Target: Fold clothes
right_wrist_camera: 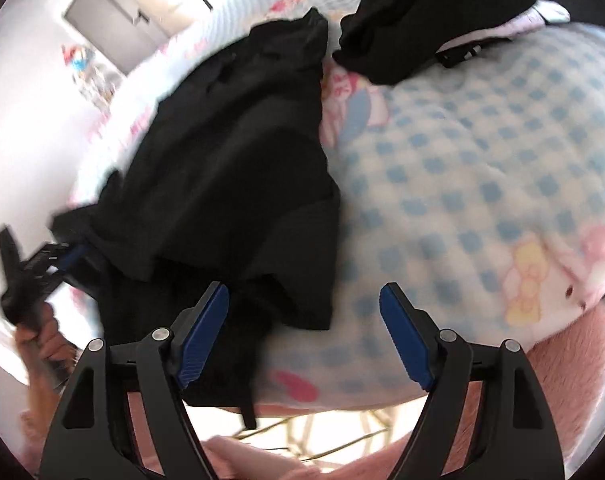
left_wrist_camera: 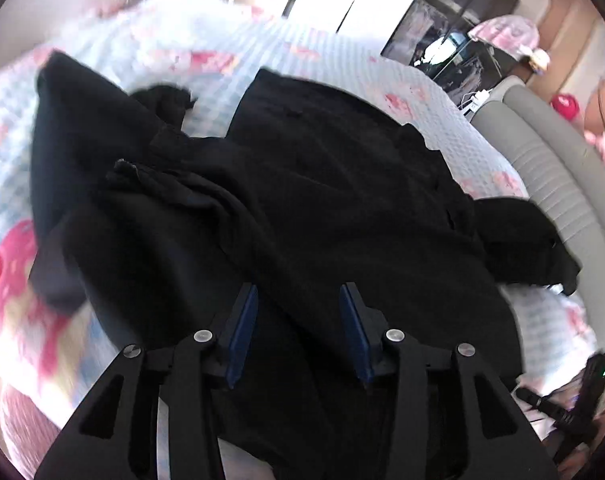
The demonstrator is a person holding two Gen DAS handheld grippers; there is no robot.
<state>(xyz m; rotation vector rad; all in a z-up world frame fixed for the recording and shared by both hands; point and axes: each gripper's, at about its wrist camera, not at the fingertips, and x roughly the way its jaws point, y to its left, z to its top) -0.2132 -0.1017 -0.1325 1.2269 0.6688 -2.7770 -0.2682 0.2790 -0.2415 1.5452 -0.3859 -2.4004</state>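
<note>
A bed (left_wrist_camera: 342, 64) fills both views, covered by a blue-and-white checked blanket (right_wrist_camera: 482, 168) printed with pink and yellow cartoon figures; at its near edge a fuzzy pink layer (right_wrist_camera: 562, 368) shows beneath. Beside the bed in the left wrist view runs a grey ribbed headboard or bolster (left_wrist_camera: 554, 176), with a dark shelf unit (left_wrist_camera: 454, 28) behind it. Black clothes (left_wrist_camera: 302, 208) lie spread and rumpled over the middle of the blanket, reaching from the far side down to the near edge; how many garments there are cannot be told, as the cloth is uniformly dark. A smaller black bundle (left_wrist_camera: 526, 240) sits at the heap's right, touching it, close to the grey bolster. In the right wrist view a long dark garment (right_wrist_camera: 230, 152) runs diagonally down the blanket's left part, its lower end hanging past the bed edge, and another black piece (right_wrist_camera: 422, 24) lies apart at the top. The left gripper (left_wrist_camera: 298, 328) hovers over the heap's near part, its blue pads (left_wrist_camera: 242, 332) standing apart with only cloth seen below them and nothing pinched. The right gripper (right_wrist_camera: 302, 336) is spread wider, its left pad (right_wrist_camera: 202, 336) just beside the hanging hem, clamping nothing. A hand (right_wrist_camera: 42, 336) holds the other gripper's handle at the left edge of that view.
</note>
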